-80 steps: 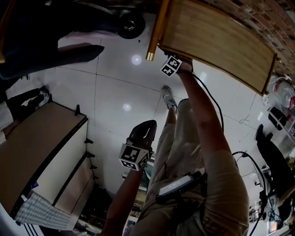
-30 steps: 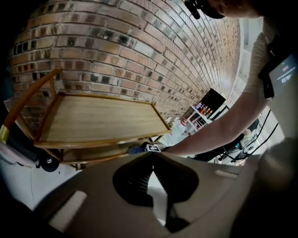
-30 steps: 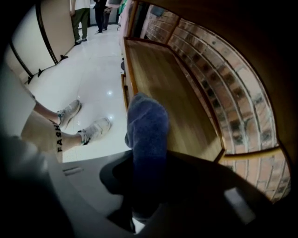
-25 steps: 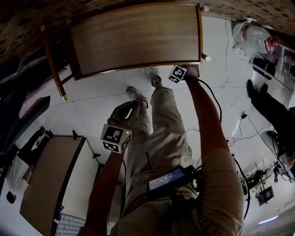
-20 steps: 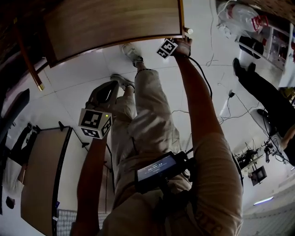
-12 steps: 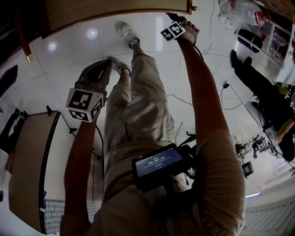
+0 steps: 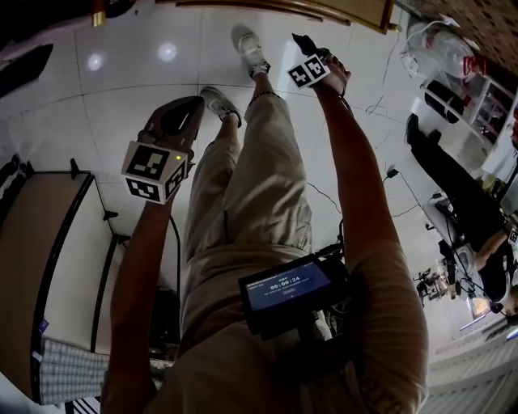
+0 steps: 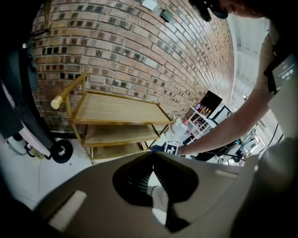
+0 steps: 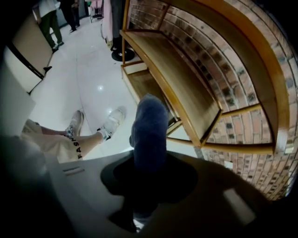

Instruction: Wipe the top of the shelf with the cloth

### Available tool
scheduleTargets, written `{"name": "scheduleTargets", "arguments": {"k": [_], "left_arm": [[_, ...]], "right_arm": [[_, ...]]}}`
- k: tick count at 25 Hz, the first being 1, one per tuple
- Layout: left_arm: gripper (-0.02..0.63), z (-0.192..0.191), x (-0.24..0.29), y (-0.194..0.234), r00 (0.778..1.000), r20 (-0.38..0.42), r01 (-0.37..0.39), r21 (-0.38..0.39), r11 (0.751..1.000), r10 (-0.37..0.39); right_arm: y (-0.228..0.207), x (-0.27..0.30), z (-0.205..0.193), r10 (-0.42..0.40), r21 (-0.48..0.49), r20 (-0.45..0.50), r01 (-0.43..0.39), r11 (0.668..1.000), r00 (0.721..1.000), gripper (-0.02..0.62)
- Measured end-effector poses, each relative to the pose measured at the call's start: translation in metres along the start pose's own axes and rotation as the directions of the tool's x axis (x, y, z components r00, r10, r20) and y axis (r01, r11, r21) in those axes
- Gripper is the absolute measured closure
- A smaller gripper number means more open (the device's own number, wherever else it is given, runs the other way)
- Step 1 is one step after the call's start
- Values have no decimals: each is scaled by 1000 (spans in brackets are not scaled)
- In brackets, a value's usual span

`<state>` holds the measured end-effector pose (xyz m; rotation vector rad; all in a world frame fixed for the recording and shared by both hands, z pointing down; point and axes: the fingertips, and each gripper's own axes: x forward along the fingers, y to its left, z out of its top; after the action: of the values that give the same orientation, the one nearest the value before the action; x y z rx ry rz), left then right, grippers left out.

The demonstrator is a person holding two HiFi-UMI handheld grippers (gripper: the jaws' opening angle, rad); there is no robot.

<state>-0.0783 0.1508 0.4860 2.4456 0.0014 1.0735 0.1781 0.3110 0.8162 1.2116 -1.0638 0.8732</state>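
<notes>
The wooden shelf (image 7: 324,10) shows only as an edge at the top of the head view. In the left gripper view it is a three-tier shelf (image 8: 116,109) against a brick wall. My right gripper (image 7: 310,57) is shut on a dark blue cloth (image 7: 301,39) and hangs over the floor just in front of the shelf's right corner. In the right gripper view the cloth (image 9: 149,135) sticks up from my right gripper (image 9: 149,160), with the shelf boards (image 9: 181,79) beyond it. My left gripper (image 7: 188,111) is shut and empty over my legs, with its tips (image 8: 152,153) meeting.
A low cabinet (image 7: 48,267) with a checked cloth (image 7: 73,368) stands at the left. A person in dark clothes (image 7: 453,194), white bags (image 7: 437,40) and floor cables (image 7: 388,105) are at the right. Dark garments (image 8: 18,107) hang left of the shelf above a wheel (image 8: 60,151).
The view has swung, so the shelf top slid from the middle to the upper edge. My right gripper with the cloth now sits off the shelf's front corner. The left gripper stays shut.
</notes>
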Motion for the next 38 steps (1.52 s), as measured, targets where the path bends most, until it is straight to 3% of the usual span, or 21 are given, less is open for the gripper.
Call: {"name": "scheduleTargets", "arguments": {"k": [9,14,19,23,27,32,38], "left_arm": [[601,-61,-44,63,992,52,-107,-111,988,114],[601,-107,-49,101,981,39,-178,-234,956,192],[601,-128,5,133,973,53,-200,-301,932,225],[601,-136,69,160,968,89,-194,-335,922,236],[601,-129,130,181,959,145,-189,-325,927,246],[601,-116,188,252,908,266,-214,-368,905,323],[601,-87,201,307,903,280,-254,-267,930,327]], "right_arm": [[71,-25,112,81,-93,132,-69,993,988,508],[95,-21,173,134,-160,188,-104,982,973,508],[106,-34,242,224,-109,334,-199,974,915,508],[128,-23,270,296,-182,365,-244,953,883,506],[125,17,294,306,-241,381,-226,944,873,506],[135,90,341,325,-339,423,-185,922,846,506],[158,183,419,279,-480,498,-7,877,821,503]]}}
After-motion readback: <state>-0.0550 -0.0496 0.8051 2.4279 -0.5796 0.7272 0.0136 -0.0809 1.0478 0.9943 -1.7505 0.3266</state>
